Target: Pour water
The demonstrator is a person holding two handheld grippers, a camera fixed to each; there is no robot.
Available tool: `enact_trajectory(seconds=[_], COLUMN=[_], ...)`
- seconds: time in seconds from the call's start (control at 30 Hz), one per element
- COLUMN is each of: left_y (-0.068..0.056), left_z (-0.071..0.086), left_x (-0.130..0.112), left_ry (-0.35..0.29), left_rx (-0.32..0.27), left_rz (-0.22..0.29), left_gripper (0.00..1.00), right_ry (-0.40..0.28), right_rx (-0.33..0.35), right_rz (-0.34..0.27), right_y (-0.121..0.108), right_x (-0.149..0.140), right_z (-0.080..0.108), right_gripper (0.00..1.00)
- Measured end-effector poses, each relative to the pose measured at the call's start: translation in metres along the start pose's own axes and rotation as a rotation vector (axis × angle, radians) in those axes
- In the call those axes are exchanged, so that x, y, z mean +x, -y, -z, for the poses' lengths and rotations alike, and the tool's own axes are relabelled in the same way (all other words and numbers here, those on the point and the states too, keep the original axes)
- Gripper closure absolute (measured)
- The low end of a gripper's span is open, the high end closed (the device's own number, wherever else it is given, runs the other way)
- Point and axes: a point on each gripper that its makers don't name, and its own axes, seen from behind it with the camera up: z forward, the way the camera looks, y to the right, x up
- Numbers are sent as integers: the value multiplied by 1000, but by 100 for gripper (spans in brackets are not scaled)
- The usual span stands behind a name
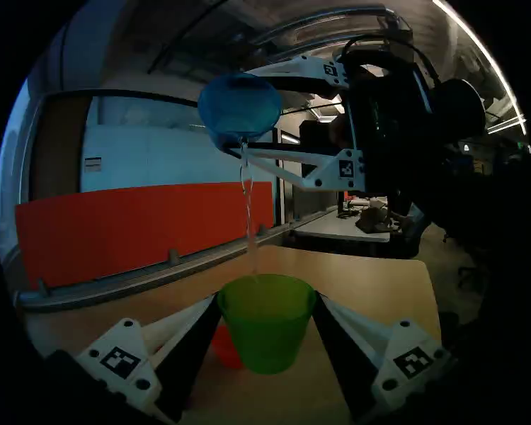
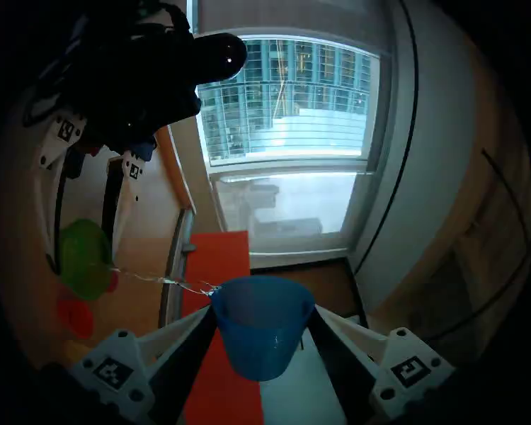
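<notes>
Pouring: water (image 1: 248, 212) runs from the tilted blue cup (image 1: 239, 106) into the green cup (image 1: 265, 326).
Left gripper view: translucent blue cup at 12 o'clock. A thin clear stream drops to the upright, translucent green cup at 6 o'clock, above the wooden table (image 1: 379, 283). Left gripper (image 1: 265, 306) is clamped on the green cup and right gripper (image 2: 262, 315) on the blue cup. Red object (image 1: 225, 347) at 7 o'clock sits behind the green cup, mostly hidden, can't identify. Fill level unreadable in either cup.

Open-plan office, by the look of things: desks (image 1: 340, 225) with clutter and a dark swivel chair (image 1: 469, 275) farther back, a long ceiling strip light (image 1: 478, 53), an orange partition panel (image 1: 145, 227), a tall window (image 2: 294, 212) facing a glass tower (image 2: 287, 92).
</notes>
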Motion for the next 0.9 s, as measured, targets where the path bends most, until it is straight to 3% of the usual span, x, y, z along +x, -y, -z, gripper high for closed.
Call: enact_trajectory(seconds=[0.9], left_y=[4], left_z=[0], left_x=[-1], left_ry=[-4], left_rx=[9], left_rz=[11], left_gripper=[11], right_ry=[-13], right_rx=[-16], right_rz=[174], right_y=[-1], right_x=[17], right_z=[-3], right_gripper=[9])
